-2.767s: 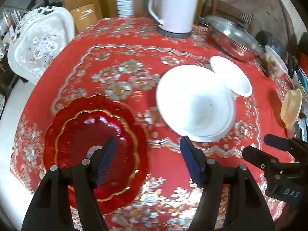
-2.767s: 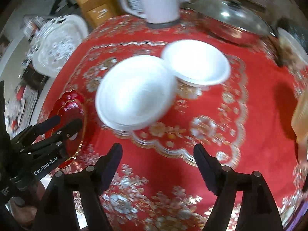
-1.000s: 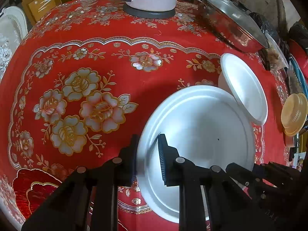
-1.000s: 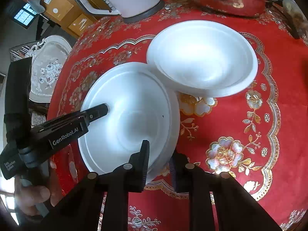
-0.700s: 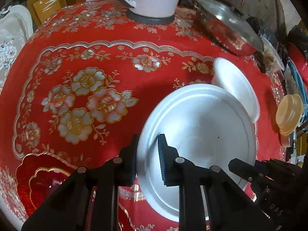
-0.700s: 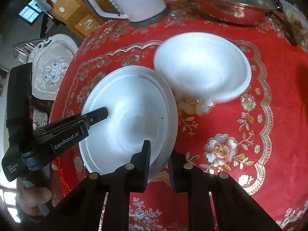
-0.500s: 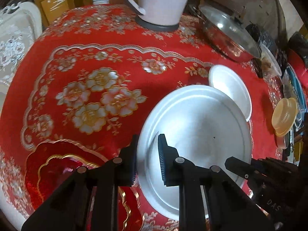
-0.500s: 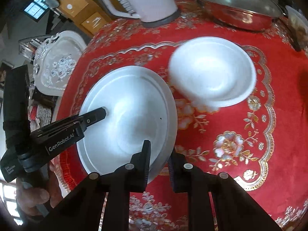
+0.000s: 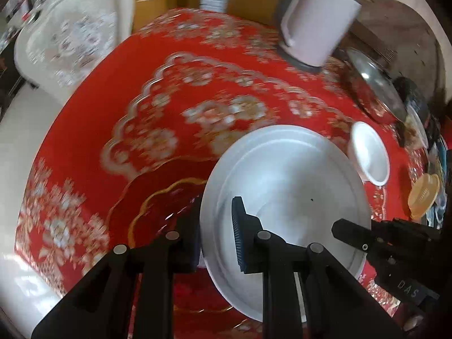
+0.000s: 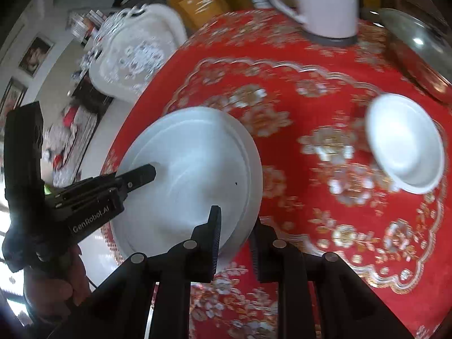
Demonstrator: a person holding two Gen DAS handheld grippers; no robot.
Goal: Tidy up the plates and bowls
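plate [image 9: 285,175]: over the scalloped dish [image 9: 158,206], between both tools
bowl [image 9: 370,152]: right of plate, on table [image 9: 113,113]
kettle [image 9: 313,19]: far edge

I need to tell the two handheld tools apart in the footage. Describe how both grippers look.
Both are matte black plastic. The left gripper has ridged dark blue pads, silver pivot pins and white "GenRobot.AI" lettering on its side. The right gripper has black ridged pads, the same pins, and white "DAS" lettering on its body.
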